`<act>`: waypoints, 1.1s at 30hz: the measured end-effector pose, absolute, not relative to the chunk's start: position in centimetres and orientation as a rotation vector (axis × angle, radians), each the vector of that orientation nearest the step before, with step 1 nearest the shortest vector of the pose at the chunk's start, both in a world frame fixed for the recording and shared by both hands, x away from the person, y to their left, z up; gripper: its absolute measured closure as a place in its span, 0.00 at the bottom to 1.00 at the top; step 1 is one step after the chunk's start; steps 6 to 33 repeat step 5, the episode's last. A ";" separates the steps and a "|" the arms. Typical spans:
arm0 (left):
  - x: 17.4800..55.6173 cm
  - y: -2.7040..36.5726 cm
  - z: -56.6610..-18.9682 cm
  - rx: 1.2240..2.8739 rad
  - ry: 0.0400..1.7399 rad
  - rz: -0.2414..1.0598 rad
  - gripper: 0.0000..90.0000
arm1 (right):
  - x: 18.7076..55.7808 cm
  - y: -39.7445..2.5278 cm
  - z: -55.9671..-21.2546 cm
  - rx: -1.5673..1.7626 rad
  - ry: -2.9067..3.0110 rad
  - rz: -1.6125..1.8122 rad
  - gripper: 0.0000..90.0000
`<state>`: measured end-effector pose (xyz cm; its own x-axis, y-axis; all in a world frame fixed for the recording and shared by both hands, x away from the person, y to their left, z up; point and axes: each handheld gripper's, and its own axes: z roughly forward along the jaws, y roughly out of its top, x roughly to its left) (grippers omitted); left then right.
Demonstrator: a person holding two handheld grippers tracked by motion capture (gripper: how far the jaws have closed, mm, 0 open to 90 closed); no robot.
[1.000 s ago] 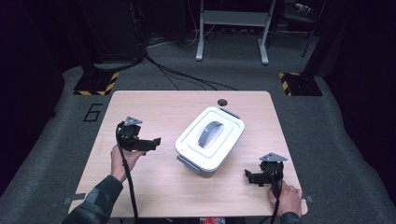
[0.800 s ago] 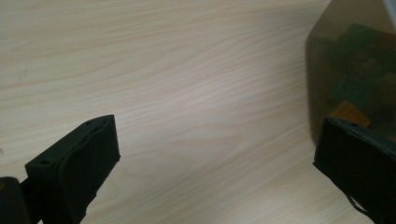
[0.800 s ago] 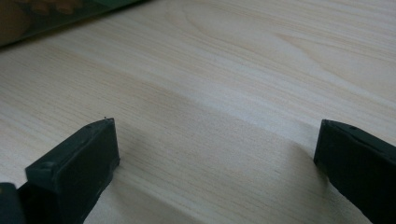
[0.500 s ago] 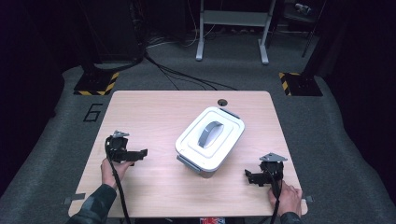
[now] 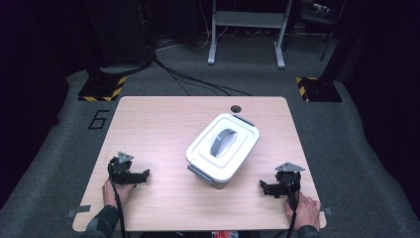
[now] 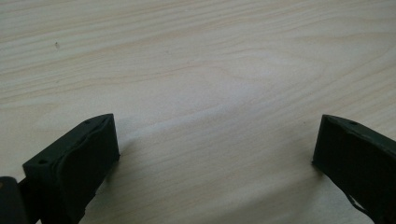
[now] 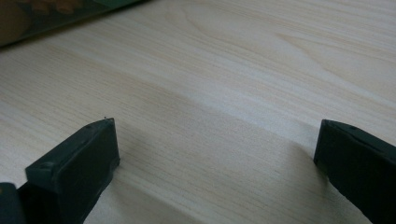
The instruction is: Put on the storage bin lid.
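- My left gripper (image 5: 144, 174) rests low on the pale wooden table (image 5: 158, 124) at its near left, jaws spread wide with bare wood between them.
- My right gripper (image 5: 263, 186) sits at the near right, jaws just as wide apart, holding nothing.
- Between them, farther in, stands the white rectangular plastic box with a grey handle on its lid (image 5: 223, 148), turned askew and well apart from both grippers.
- Because it sits askew, I judge that closing in from both sides unevenly could spin it or slide it.
- Pulling the handle alone might lift only the lid.
- Beyond it, the small round hole (image 5: 236, 108) near the far edge; a hard shove could send the box that way.
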<state>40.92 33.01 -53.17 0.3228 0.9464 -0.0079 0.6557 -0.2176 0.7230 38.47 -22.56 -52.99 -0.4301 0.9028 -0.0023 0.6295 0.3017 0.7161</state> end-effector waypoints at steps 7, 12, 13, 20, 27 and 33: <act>40.9 33.0 -53.2 1.964 1.404 0.590 0.00 | 38.5 -22.6 -53.0 1.368 2.169 0.913 0.00; 40.9 33.0 -53.2 1.964 1.404 0.590 0.00 | 38.5 -22.6 -53.0 1.368 2.169 0.913 0.00; 40.9 33.0 -53.2 1.964 1.404 0.590 0.00 | 38.5 -22.6 -53.0 1.368 2.169 0.913 0.00; 40.9 33.0 -53.2 1.964 1.404 0.590 0.00 | 38.5 -22.6 -53.0 1.368 2.169 0.913 0.00; 40.9 33.0 -53.2 1.964 1.404 0.590 0.00 | 38.5 -22.6 -53.0 1.368 2.169 0.913 0.00; 40.9 33.0 -53.2 1.964 1.404 0.590 0.00 | 38.5 -22.6 -53.0 1.368 2.169 0.913 0.00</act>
